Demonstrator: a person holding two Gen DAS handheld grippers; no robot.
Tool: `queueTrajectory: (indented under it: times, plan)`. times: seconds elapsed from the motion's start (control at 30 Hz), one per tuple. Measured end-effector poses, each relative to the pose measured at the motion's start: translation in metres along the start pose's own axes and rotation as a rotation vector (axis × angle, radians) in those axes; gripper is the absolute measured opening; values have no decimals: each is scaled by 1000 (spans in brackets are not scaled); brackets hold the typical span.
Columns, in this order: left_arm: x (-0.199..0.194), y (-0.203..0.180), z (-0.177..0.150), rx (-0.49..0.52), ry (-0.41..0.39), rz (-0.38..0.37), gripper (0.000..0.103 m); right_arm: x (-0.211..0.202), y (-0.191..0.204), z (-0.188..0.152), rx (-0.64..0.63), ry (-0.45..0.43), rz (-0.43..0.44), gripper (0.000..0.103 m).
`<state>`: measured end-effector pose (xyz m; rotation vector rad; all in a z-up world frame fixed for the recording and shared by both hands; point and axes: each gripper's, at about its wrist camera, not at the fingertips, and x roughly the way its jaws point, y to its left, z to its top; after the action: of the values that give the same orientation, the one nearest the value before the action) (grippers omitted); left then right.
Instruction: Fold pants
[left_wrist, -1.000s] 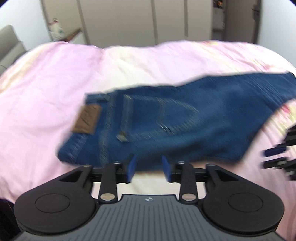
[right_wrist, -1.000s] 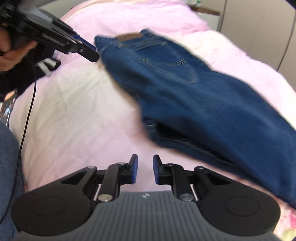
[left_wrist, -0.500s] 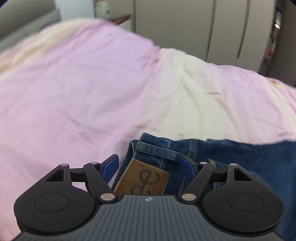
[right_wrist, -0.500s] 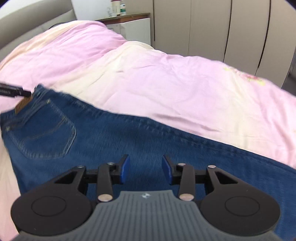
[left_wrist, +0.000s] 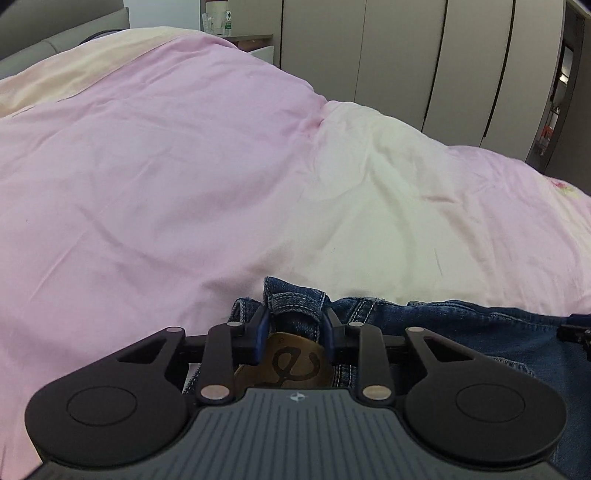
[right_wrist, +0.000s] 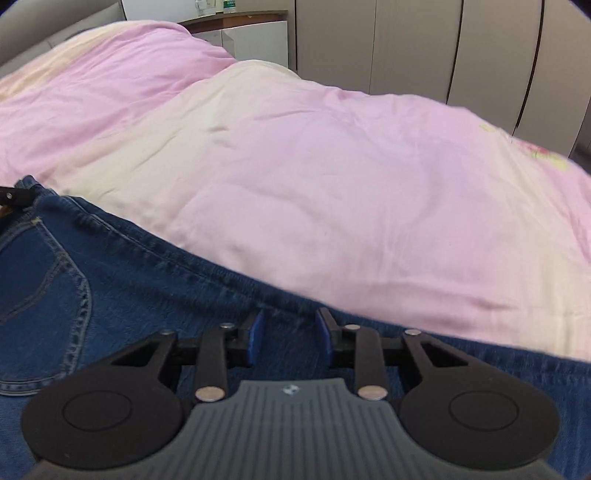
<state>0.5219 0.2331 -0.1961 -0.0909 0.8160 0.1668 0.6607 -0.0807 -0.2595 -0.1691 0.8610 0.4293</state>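
Observation:
Blue jeans (right_wrist: 122, 280) lie on a pink and cream duvet (left_wrist: 184, 177). In the left wrist view my left gripper (left_wrist: 295, 328) has its jaws around the bunched waistband (left_wrist: 293, 306) just above the brown leather patch (left_wrist: 293, 363), with denim pressed between the pads. In the right wrist view my right gripper (right_wrist: 290, 334) sits over the far seam edge of the jeans, jaws partly open with the denim edge between the fingertips. A back pocket (right_wrist: 40, 295) shows at the left. The left gripper's tip (right_wrist: 14, 197) shows at the waistband.
The duvet (right_wrist: 332, 177) covers the bed beyond the jeans. Beige wardrobe doors (left_wrist: 424, 62) stand behind the bed. A white nightstand (right_wrist: 255, 33) with bottles stands at the back left. A grey headboard (left_wrist: 62, 48) is at the far left.
Both grippers have come down onto the jeans. The left jaws have narrowed onto the waistband by the leather patch. The right gripper has moved forward to the far seam edge.

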Motion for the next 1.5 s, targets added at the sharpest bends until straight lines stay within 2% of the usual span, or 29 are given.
queueTrajectory:
  times: [0.03,0.13,0.17,0.2,0.27,0.37,0.5,0.63,0.77,0.87,0.93,1.13,1.27,1.37,1.5]
  plan:
    - [-2,-3,0,13,-1,13,36,1,2,1,-7,-4,-18,26]
    - [-18,-9,1,60,-7,92,53,-9,3,2,6,5,-39,26]
    - [-25,-10,0,78,-12,100,54,-16,0,0,7,10,-38,26]
    - [-35,-11,-2,90,-17,101,56,-26,-2,-4,11,9,-33,27]
    - [-55,-12,-8,104,-22,90,66,-47,-10,-14,32,2,-21,33]
    - [-90,-15,-19,72,-38,53,72,-82,-24,-38,74,-7,-16,36]
    - [-137,-19,-42,-66,-42,-19,79,-137,-52,-77,165,-33,-49,43]
    - [-168,-25,-76,-277,11,-153,79,-193,-98,-121,318,-61,-115,45]
    - [-174,-37,-119,-502,68,-283,80,-247,-166,-177,497,-69,-198,46]
    - [-165,-53,-149,-653,102,-347,80,-281,-220,-223,661,-89,-244,46]
    - [-160,-67,-162,-708,114,-372,80,-300,-255,-253,774,-115,-258,46]
    - [-153,-107,-184,-746,129,-366,80,-326,-358,-309,1075,-213,-288,50]
    - [-141,-130,-190,-707,159,-331,80,-324,-413,-336,1226,-281,-306,51]
    - [-132,-139,-193,-690,153,-308,81,-311,-449,-345,1296,-314,-296,51]
    - [-123,-149,-193,-651,136,-288,82,-288,-479,-352,1349,-313,-310,49]
